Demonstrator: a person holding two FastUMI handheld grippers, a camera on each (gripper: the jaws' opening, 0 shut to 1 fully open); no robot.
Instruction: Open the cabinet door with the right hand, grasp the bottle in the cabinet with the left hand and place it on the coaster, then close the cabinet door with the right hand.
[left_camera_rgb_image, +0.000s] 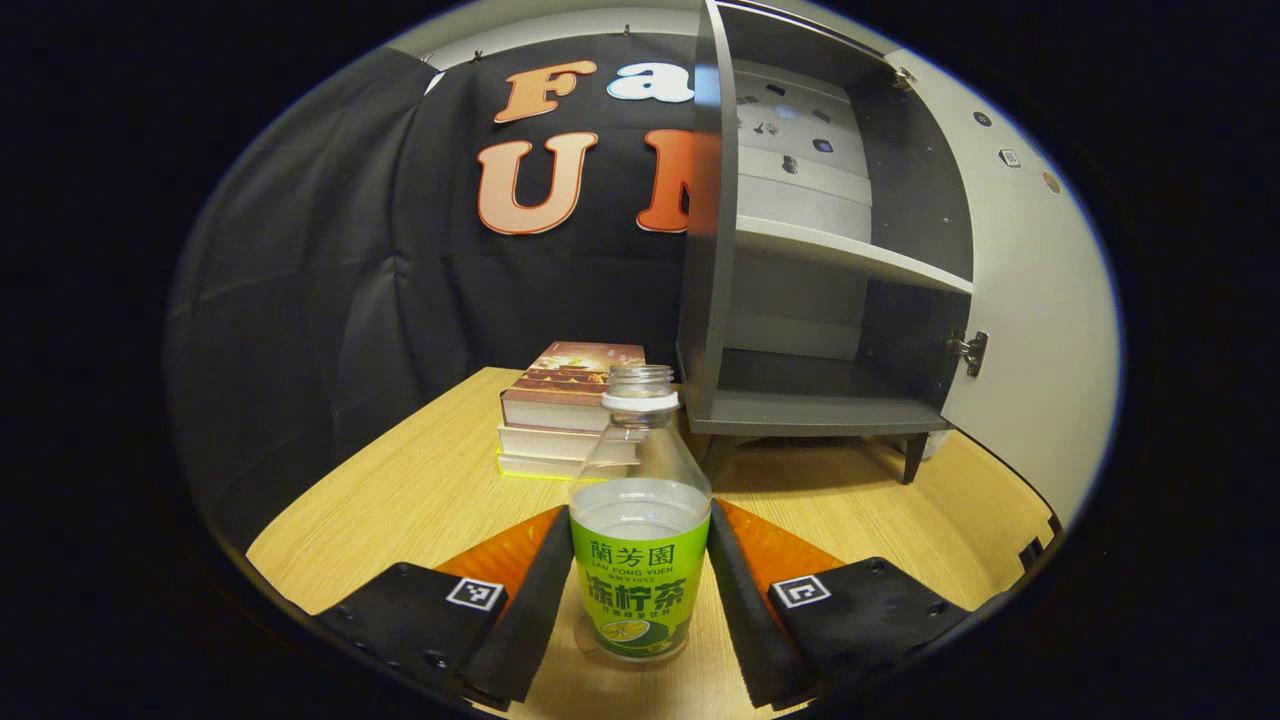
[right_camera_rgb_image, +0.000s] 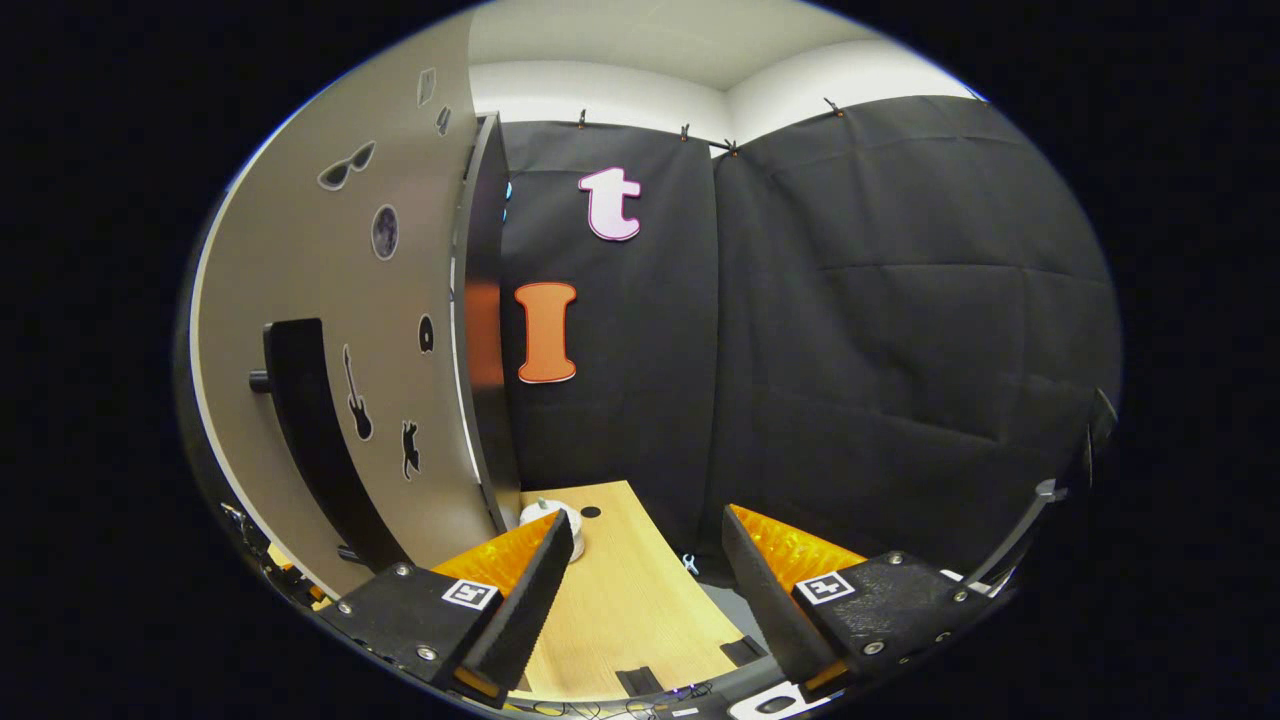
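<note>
Bottle (left_camera_rgb_image: 640, 520) stands upright on the wooden worktop (left_camera_rgb_image: 420, 490) in the left gripper view, its long axis vertical and its open, capless mouth pointing up. It is clear plastic with a green label on the lower body and a white ring under the neck. It sits between the two fingers of the left claw (left_camera_rgb_image: 640, 590), near the camera. The fingers are spread to either side of it with a thin gap showing on each side, so the claw is apart and not pressing on the bottle. A round base shows under the bottle, but I cannot tell whether that is the coaster.

Behind the bottle and slightly left lies a stack of books (left_camera_rgb_image: 565, 410), flat on the worktop, well apart from the bottle. To the far right stands the grey cabinet (left_camera_rgb_image: 820, 410) on short legs, its inside bare of the bottle, with a shelf across the middle. Its door (left_camera_rgb_image: 1030, 330) is swung wide open to the right, hinge visible at the lower edge.

In the right gripper view, the right claw (right_camera_rgb_image: 645, 570) hangs with its fingers apart and nothing between them. The cabinet door (right_camera_rgb_image: 330, 330) rises just to its left, stickers on its face and a long black handle (right_camera_rgb_image: 310, 430) near the left finger. A small white object (right_camera_rgb_image: 575, 522) sits on the worktop beyond the left finger; I cannot tell what it is.
</note>
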